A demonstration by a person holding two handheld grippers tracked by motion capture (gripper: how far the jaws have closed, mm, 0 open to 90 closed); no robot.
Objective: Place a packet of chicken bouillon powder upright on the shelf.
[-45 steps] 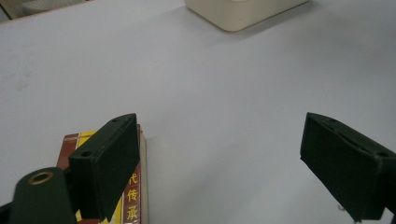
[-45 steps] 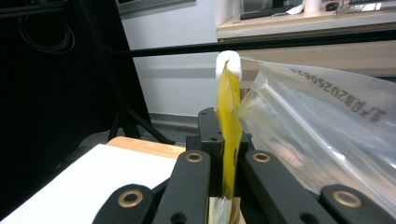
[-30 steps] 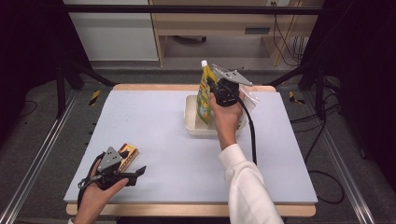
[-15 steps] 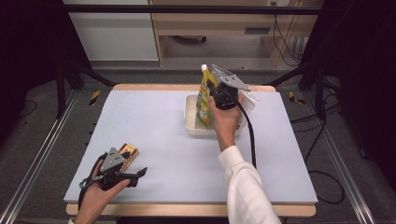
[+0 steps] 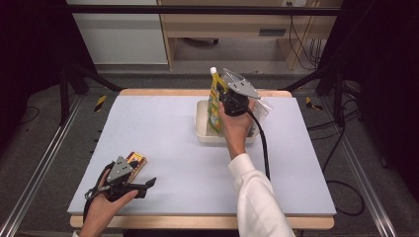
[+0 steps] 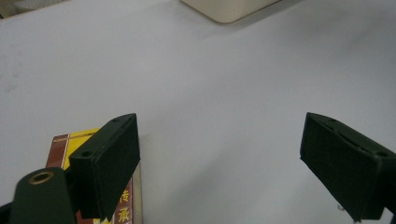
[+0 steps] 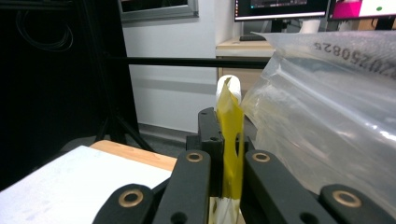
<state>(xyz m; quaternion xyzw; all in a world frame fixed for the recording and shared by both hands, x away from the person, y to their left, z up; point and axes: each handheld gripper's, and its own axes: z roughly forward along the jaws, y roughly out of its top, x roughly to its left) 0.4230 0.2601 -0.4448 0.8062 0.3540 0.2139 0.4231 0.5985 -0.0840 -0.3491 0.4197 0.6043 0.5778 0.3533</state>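
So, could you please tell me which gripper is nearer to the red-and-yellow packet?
Left. The left gripper rests beside the red-and-yellow packet, one of its fingers over it; the right gripper is far off, clamping the yellow pouch.

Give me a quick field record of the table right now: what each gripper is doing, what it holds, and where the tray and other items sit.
right gripper: shut on the yellow pouch, pinching its flat top edge
yellow pouch: upright, white cap on top, lower end inside the tray
tray: cream, at the far middle of the table
clear plastic bag: right beside the pouch, also at the tray
left gripper: open, jaws wide apart, nothing between them, low over the near left of the table
small box: red and yellow, lying flat beside the left gripper
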